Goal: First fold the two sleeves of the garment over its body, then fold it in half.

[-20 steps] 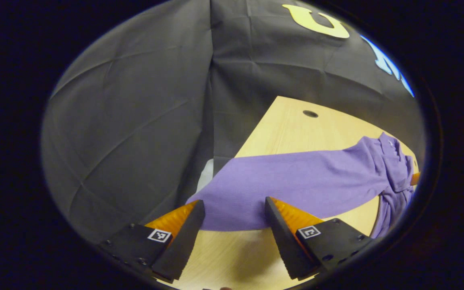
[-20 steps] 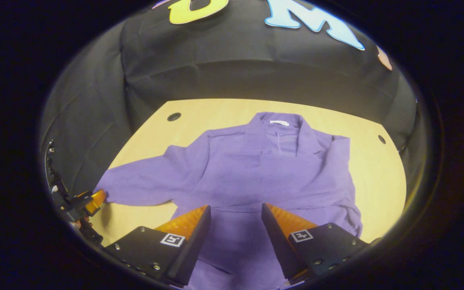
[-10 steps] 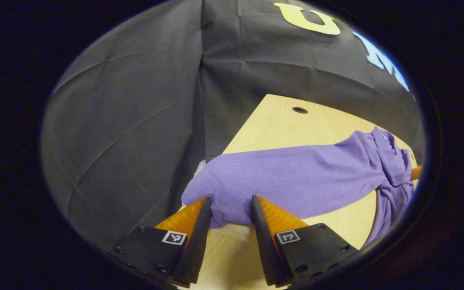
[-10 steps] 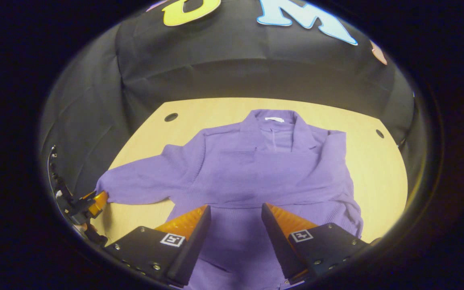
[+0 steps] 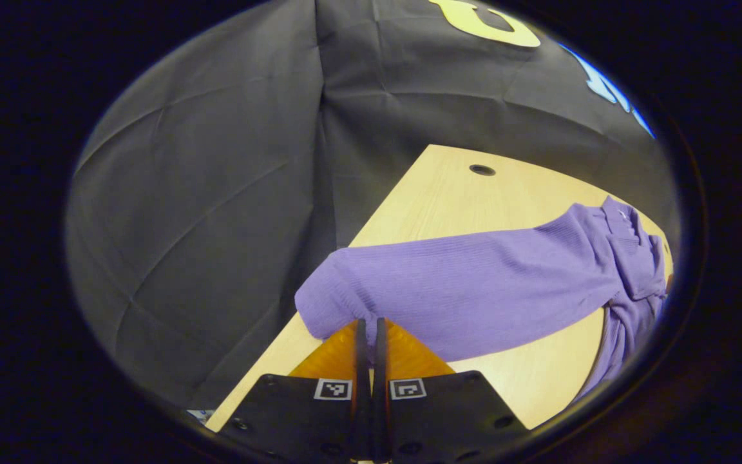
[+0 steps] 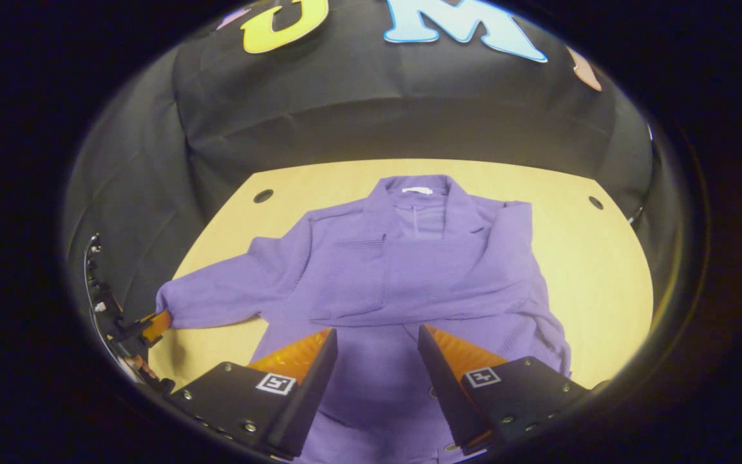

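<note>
Lying flat on the wooden table [image 6: 609,270], the purple garment [image 6: 409,270] sits collar-up toward the booth wall, body centred on the tabletop. Its right sleeve [image 6: 519,258] is already folded in over the body; the edge of that fold runs across the chest just above the right gripper's fingertips. The left sleeve [image 5: 474,283] stretches out sideways to the table's left edge, with its cuff end bunched and slightly raised off the wood.

Right gripper [image 6: 377,341] hovers over the lower body of the garment, jaws wide apart, nothing between them.

Left gripper [image 5: 368,328] is clamped on the left sleeve's cuff, fingers pressed nearly together with purple fabric pinched at the tips. In the right gripper view, the same gripper [image 6: 145,328] sits at the far left table edge, touching the cuff.

Two small round holes in the tabletop: one [image 6: 263,195] near the back left corner, one [image 6: 595,202] back right.
</note>
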A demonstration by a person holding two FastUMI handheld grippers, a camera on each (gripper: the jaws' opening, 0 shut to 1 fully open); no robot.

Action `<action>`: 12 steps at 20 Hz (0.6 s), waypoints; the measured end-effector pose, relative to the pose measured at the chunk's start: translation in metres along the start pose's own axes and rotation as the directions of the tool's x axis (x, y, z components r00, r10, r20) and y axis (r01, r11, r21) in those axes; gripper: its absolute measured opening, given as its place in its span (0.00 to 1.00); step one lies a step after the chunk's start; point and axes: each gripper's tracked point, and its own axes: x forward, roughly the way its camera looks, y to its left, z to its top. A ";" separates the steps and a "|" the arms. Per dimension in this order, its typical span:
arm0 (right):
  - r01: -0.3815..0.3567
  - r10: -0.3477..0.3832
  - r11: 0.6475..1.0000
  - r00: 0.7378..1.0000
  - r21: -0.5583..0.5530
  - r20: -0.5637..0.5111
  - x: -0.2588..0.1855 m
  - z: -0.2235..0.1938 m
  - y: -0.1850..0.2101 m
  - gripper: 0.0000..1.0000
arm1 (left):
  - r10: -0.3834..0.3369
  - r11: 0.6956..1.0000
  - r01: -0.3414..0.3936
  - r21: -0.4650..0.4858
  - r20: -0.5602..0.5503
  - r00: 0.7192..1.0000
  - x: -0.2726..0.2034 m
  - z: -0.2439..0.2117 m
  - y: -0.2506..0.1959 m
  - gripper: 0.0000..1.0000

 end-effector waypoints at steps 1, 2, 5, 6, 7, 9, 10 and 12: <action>0.001 -0.001 1.000 1.000 0.007 0.004 -0.001 0.001 -0.004 0.80 | 0.001 1.000 -0.001 0.000 0.007 1.000 -0.002 0.005 -0.003 0.07; 0.002 -0.002 1.000 1.000 0.012 0.008 -0.003 0.000 -0.008 0.80 | -0.001 1.000 0.001 -0.003 0.021 1.000 -0.006 0.012 -0.006 0.07; 0.003 -0.003 0.999 1.000 0.034 0.013 -0.007 -0.003 -0.019 0.80 | -0.029 0.999 0.030 -0.012 0.069 0.997 -0.024 0.042 -0.025 0.07; 0.002 -0.002 0.999 1.000 0.043 0.016 -0.009 -0.005 -0.024 0.80 | -0.043 0.999 0.044 -0.010 0.087 0.995 -0.029 0.054 -0.034 0.07; 0.001 -0.002 0.999 1.000 0.053 0.018 -0.011 -0.006 -0.028 0.80 | -0.058 0.998 0.059 -0.003 0.104 0.993 -0.033 0.064 -0.048 0.07; 0.000 -0.002 0.997 1.000 0.074 0.024 -0.017 -0.010 -0.038 0.80 | -0.094 0.996 0.093 0.013 0.136 0.986 -0.044 0.084 -0.077 0.07; 0.002 -0.004 0.996 1.000 0.084 0.028 -0.019 -0.011 -0.044 0.80 | -0.117 0.993 0.115 0.020 0.151 0.982 -0.049 0.093 -0.095 0.07; 0.007 -0.011 0.994 0.999 0.108 0.037 -0.025 -0.013 -0.059 0.80 | -0.161 0.987 0.156 0.043 0.175 0.971 -0.059 0.109 -0.135 0.07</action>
